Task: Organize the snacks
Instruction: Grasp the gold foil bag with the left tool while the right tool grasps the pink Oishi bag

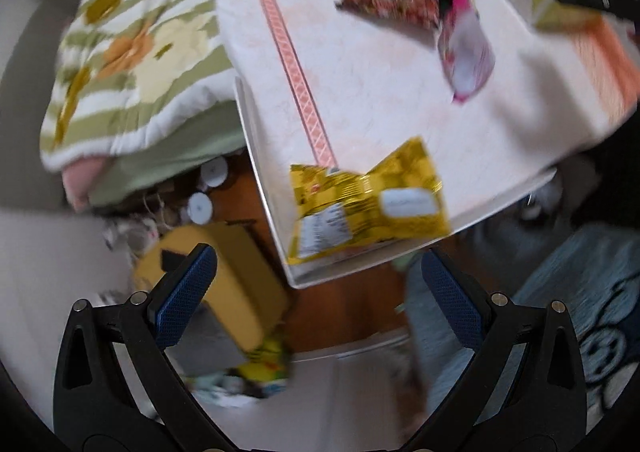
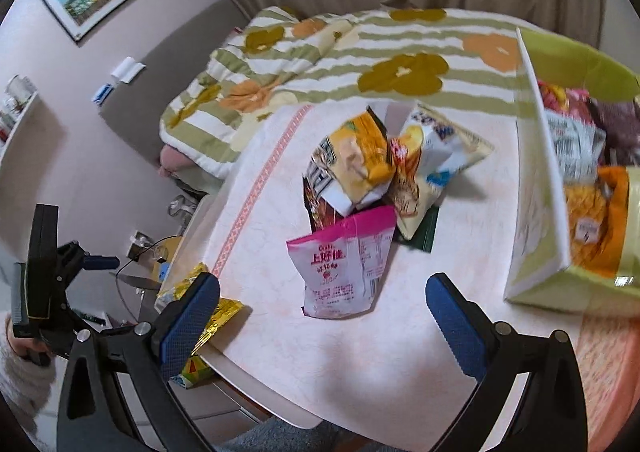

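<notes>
A yellow snack bag [image 1: 366, 204] lies at the corner of the white table [image 1: 380, 92], partly over its edge; it also shows in the right wrist view [image 2: 208, 304]. My left gripper [image 1: 318, 276] is open and empty, just short of that bag. A pink snack bag [image 2: 344, 264] lies mid-table in front of my open, empty right gripper [image 2: 322, 310]. Behind it is a pile of several snack bags [image 2: 384, 168]. A green box [image 2: 560, 188] at the right holds more snacks. The left gripper is seen at the left [image 2: 52, 264].
A bed with a floral striped quilt [image 2: 360, 60] stands behind the table. A yellow cardboard box [image 1: 224, 284] and clutter lie on the floor beside the table. A blue patterned cloth [image 1: 560, 312] is at the lower right.
</notes>
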A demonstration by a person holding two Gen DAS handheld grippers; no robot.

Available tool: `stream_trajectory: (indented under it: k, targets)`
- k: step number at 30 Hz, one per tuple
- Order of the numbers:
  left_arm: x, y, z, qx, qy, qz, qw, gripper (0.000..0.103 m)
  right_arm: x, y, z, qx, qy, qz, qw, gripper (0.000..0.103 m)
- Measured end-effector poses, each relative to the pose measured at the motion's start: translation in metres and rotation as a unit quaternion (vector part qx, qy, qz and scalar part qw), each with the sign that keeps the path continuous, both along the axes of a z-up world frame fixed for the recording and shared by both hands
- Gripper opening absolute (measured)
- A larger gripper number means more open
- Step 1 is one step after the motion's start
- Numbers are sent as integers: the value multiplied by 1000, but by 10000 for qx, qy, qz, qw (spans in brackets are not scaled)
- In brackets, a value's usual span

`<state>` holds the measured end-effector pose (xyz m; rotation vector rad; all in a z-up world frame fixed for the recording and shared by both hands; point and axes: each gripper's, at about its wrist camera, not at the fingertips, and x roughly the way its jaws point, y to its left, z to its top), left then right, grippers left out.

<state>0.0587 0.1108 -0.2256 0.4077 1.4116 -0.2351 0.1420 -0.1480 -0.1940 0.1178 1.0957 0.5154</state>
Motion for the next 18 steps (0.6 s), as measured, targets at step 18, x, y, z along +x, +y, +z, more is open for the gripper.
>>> stream_trajectory:
  k: [18]
  targets:
    - [46,-38,-79,213,761,-1736,9816,102,2,14,-49,-169,578,-561,9966,103]
